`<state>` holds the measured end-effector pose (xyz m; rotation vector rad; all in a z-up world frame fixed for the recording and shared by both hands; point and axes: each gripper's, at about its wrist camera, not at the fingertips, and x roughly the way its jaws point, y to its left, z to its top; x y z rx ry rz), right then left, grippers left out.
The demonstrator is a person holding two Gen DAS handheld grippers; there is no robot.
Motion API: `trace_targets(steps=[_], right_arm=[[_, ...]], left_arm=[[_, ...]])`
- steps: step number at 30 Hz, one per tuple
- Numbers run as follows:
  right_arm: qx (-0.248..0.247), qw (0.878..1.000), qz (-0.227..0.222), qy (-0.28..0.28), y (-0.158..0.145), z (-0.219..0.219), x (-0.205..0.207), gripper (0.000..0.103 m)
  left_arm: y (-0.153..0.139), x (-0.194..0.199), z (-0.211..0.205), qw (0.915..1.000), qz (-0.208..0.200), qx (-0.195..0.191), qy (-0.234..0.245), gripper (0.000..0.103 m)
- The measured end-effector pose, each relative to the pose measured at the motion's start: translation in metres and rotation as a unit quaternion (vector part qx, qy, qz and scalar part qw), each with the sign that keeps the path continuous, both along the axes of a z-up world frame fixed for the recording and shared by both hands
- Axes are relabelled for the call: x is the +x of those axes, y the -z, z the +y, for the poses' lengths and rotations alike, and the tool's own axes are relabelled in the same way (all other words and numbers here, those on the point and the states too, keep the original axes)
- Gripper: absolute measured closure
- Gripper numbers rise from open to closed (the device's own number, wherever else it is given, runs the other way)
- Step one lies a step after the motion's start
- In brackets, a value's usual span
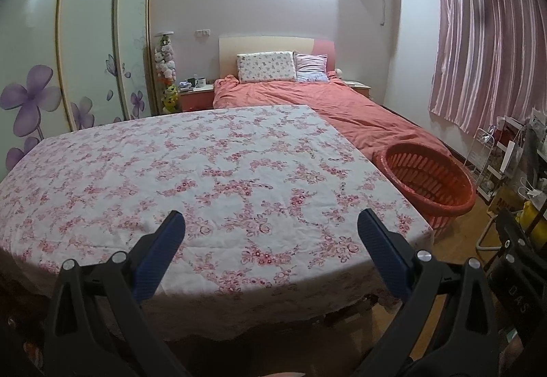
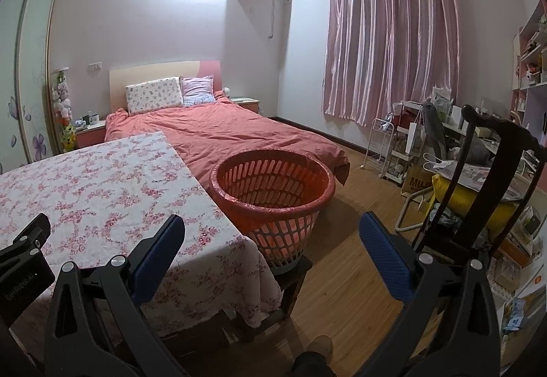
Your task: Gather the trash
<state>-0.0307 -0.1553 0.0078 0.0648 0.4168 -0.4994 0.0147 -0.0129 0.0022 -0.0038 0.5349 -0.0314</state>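
Basket base behind the table; nightstand items too small.

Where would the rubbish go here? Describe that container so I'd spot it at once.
Start at the table under the pink-flowered white tablecloth, in front of the bed with the salmon-red cover. At the table's right corner stands a round orange-red plastic basket with slotted walls, on a dark stool. It is the only open, slotted tub in the room.
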Motion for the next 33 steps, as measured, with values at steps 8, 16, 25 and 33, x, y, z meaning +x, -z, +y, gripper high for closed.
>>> trace_targets(steps=[8,16,25,33], right_arm=[[0.002,1.0,0.002,0.002,0.0005,-0.0014,0.0016,0.002],[0.004,1.0,0.004,0.003,0.0012,-0.0024,0.0031,0.002],[0.006,1.0,0.007,0.003,0.0036,-0.0059,0.004,0.002],[0.006,1.0,0.007,0.003,0.0033,-0.006,0.0042,0.002]], left_arm=[[0.0004,0.0018,-0.0028,1.0,0.002,0.0,0.004,0.004],[0.002,0.0043,-0.0024,1.0,0.005,-0.002,0.001,0.004],[0.0047,0.0065,-0.0018,1.0,0.009,-0.003,-0.001,0.004],[0.0048,0.0072,-0.0015,1.0,0.008,-0.004,0.001,0.004]])
